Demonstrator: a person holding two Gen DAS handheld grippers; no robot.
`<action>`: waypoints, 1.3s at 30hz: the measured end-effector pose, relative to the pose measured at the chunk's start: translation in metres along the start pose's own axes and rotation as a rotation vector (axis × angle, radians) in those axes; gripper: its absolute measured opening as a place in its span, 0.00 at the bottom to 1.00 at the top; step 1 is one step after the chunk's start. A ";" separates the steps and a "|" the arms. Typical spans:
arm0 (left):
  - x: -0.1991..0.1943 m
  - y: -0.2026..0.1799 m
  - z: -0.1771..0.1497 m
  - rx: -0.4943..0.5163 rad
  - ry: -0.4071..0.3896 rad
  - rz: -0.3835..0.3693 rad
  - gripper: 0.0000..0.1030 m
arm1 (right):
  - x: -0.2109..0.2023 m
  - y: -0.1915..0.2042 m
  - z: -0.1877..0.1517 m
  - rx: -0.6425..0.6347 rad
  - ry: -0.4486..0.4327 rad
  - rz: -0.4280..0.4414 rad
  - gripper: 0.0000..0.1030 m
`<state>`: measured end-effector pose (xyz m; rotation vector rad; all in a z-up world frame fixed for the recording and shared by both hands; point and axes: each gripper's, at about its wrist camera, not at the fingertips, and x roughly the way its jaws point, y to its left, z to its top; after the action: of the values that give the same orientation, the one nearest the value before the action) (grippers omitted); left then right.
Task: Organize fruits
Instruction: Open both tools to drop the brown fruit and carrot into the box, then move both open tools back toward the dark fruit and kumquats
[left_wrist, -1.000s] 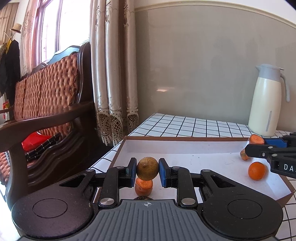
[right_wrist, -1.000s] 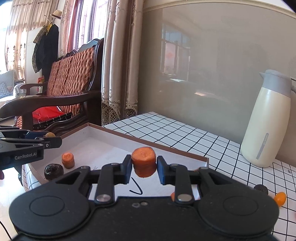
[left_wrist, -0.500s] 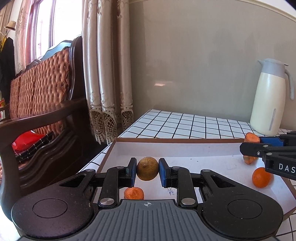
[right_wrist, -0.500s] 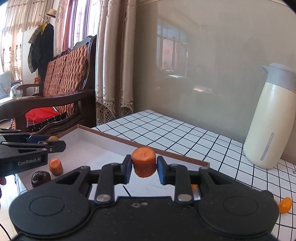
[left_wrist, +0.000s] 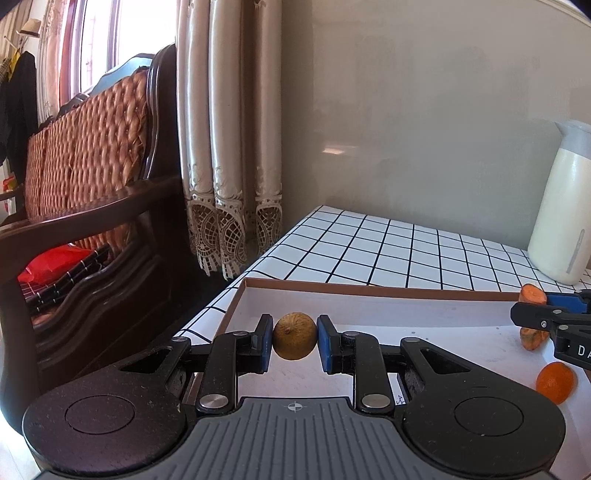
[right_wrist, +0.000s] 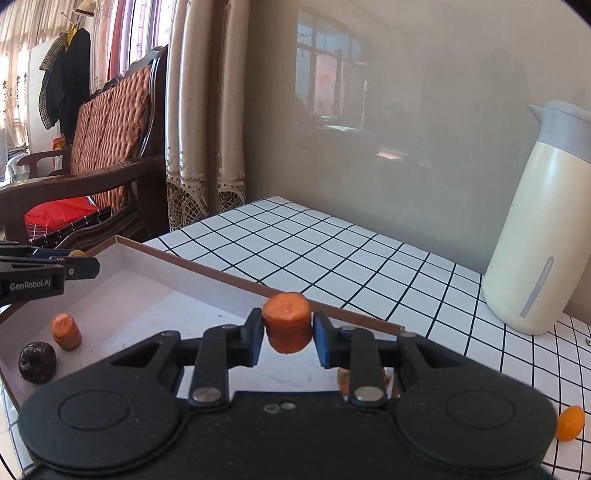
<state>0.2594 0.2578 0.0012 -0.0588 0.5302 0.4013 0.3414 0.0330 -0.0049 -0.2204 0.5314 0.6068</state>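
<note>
My left claw (left_wrist: 295, 341) clamped on the brown round fruit (left_wrist: 294, 336) – right claw (right_wrist: 287, 338) clamped on a carrot chunk (right_wrist: 286, 321), both above the tray (right_wrist: 236, 282).

Orange carrot chunk (right_wrist: 287, 321), brown-yellow fruit (left_wrist: 294, 336), black-grid white tablecloth (right_wrist: 332, 254)

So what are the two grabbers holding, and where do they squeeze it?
The left gripper pinches a brownish round fruit by its sides; the right gripper pinches a carrot chunk by its sides.
</note>
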 end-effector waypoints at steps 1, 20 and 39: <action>0.002 -0.001 0.001 0.003 0.005 0.002 0.25 | 0.002 -0.002 0.000 0.002 0.006 -0.003 0.20; -0.020 -0.011 0.008 -0.024 -0.164 0.041 1.00 | -0.022 -0.035 0.009 0.065 -0.119 -0.095 0.94; -0.079 -0.034 -0.023 -0.034 -0.222 0.002 1.00 | -0.084 -0.031 -0.012 0.050 -0.186 -0.074 0.94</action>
<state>0.1991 0.1945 0.0194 -0.0461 0.3049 0.4134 0.2970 -0.0367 0.0309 -0.1340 0.3568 0.5354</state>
